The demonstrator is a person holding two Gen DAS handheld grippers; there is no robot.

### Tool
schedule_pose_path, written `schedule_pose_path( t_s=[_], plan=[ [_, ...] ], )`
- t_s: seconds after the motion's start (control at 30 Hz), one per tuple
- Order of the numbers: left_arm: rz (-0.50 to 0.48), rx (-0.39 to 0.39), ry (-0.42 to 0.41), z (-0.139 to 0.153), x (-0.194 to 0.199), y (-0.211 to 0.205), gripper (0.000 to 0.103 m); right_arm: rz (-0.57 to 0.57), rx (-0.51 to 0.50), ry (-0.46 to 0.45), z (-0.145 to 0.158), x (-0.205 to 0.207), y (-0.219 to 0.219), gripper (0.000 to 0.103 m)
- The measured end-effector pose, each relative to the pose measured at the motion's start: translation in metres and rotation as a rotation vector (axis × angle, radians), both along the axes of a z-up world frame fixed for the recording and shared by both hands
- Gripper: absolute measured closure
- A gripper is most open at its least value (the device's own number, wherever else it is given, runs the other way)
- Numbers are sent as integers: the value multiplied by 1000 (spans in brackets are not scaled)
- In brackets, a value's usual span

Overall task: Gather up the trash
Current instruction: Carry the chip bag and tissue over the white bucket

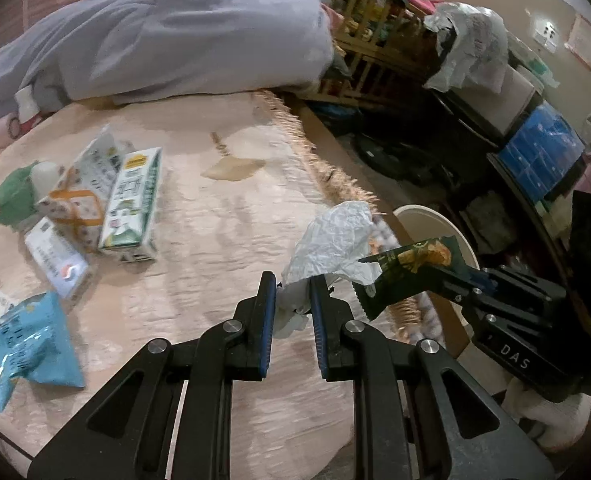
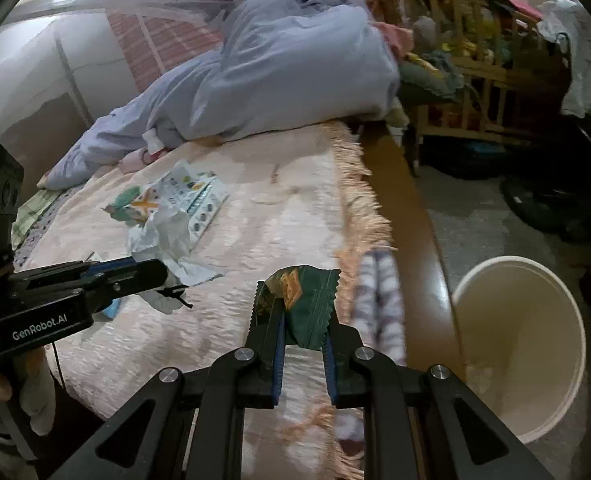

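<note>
On the pink bedspread [image 1: 223, 232] cartons and wrappers [image 1: 95, 208] lie scattered. The left gripper [image 1: 293, 288] clenches crumpled white paper [image 1: 335, 240]; the right gripper [image 2: 303, 332] pinches a green snack wrapper [image 2: 303, 296], near the cream bin [image 2: 523, 344] beside the bed.

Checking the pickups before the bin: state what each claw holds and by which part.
Left claw pinches the crumpled white paper at its lower twisted end. Right claw grips the dark green snack wrapper at its lower edge.
</note>
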State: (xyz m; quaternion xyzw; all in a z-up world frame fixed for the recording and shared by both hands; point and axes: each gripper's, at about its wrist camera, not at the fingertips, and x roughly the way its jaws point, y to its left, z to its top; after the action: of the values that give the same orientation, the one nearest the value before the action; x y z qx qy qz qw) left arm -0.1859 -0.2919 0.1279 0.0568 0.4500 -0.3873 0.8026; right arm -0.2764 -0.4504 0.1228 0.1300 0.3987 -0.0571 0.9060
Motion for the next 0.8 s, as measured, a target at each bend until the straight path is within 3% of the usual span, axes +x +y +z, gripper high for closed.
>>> schedule_pose_path(
  t_s=[0.4, 0.8],
  plan=[
    [-101, 3, -2, -1, -24, -67, 88, -99, -56, 17, 6, -37, -43, 88],
    [-200, -18, 76, -13, -41, -147, 88, -219, -113, 63, -3, -70, -101, 88]
  ],
)
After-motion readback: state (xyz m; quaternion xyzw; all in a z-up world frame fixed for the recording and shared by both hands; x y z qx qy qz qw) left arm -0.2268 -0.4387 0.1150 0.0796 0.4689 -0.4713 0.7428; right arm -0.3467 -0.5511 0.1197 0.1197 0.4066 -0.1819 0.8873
